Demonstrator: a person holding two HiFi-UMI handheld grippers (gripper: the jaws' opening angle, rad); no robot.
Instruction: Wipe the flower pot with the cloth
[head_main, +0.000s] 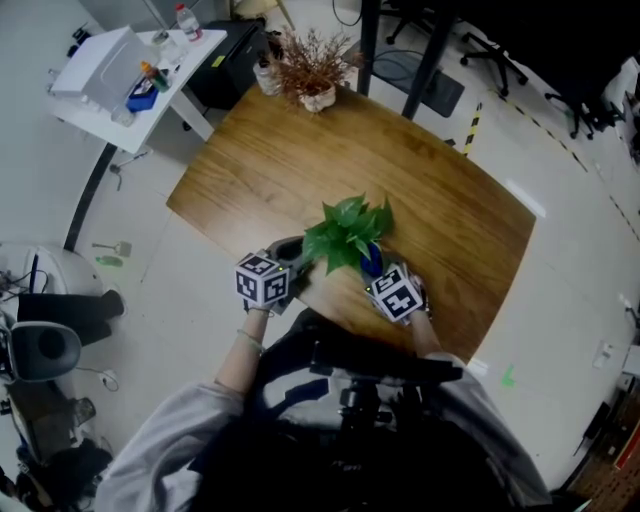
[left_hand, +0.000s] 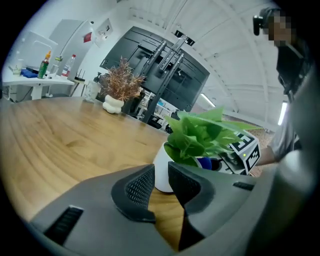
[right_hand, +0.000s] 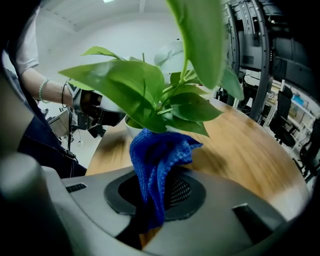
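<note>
Right tongs (right_hand: 157, 189) (cloth (right_hand: 156, 161) in grip) beside flower pot (right_hand: 131, 129)

From the head, steeply down from well above onto wooden table (head_main: 440, 200), w/ left gripper (head_main: 298, 252), right gripper (head_main: 373, 265) & plant (head_main: 347, 232) at btm centre. From left gripper, low along jaws across tabletop, v. close to white pot (left_hand: 161, 170), right gripper beyond. From right gripper, facing opp. way, cloth (right_hand: 157, 160) & leaves nearly at lens; shared by all 3: plant, table.
</note>
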